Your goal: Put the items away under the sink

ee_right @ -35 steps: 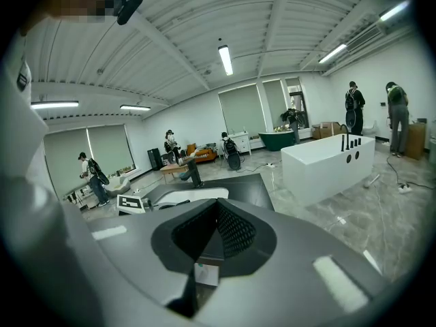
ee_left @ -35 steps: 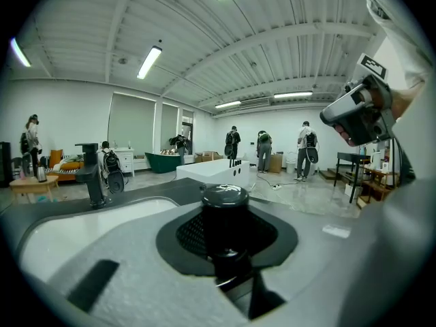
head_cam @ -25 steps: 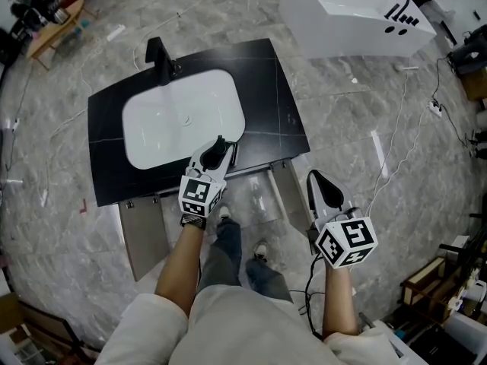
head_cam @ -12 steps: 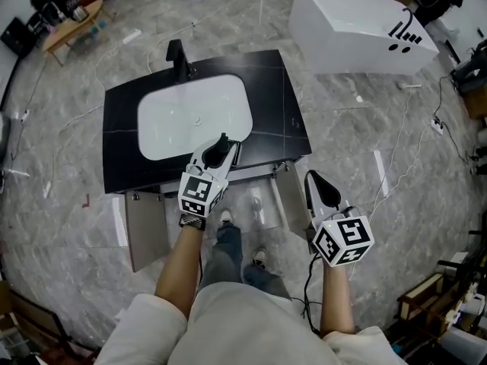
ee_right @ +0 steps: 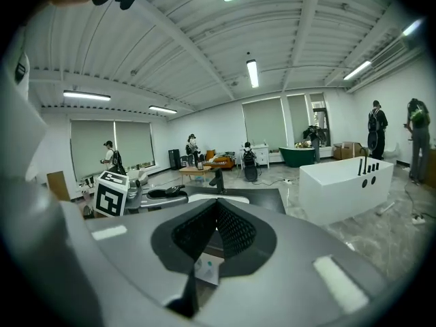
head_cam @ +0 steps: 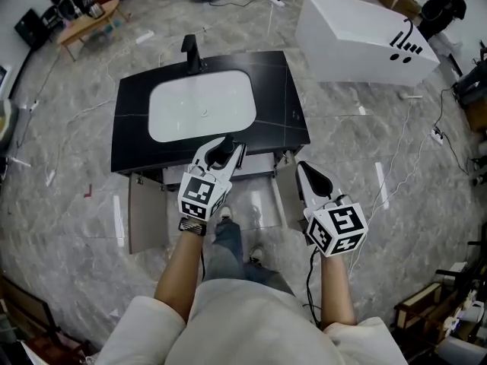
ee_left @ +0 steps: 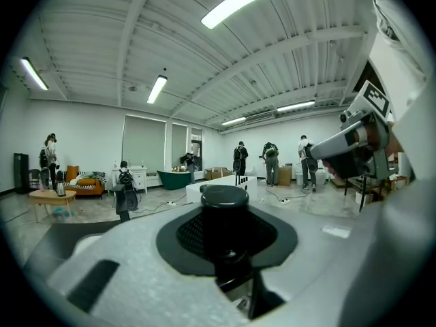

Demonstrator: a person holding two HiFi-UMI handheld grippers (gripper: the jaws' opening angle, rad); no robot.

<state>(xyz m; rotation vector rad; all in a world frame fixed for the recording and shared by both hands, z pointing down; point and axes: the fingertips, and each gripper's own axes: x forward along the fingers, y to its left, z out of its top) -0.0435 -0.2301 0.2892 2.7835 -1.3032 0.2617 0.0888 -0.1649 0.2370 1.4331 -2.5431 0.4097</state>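
Note:
The black vanity top (head_cam: 129, 139) carries a white basin (head_cam: 202, 105) and a black faucet (head_cam: 190, 52). Below it both cabinet doors (head_cam: 146, 211) stand swung out, and the pale cabinet floor (head_cam: 255, 192) shows between them. My left gripper (head_cam: 223, 152) hangs over the vanity's front edge, shut on a black round-capped item (ee_left: 225, 213) that stands upright between its jaws (ee_left: 225, 199). My right gripper (head_cam: 308, 175) is at the right door, its jaws closed tip to tip (ee_right: 216, 206) with nothing in them.
A white bathtub (head_cam: 365, 33) lies on the floor at the back right. Cables (head_cam: 396, 150) trail over the marble floor to the right. A small wooden table (head_cam: 87, 17) stands at the back left. My own legs and shoes (head_cam: 228, 238) are just before the open cabinet.
Both grippers have risen and drawn back from the cabinet opening. The left one still holds the black item. The vanity now sits farther off in the head view.

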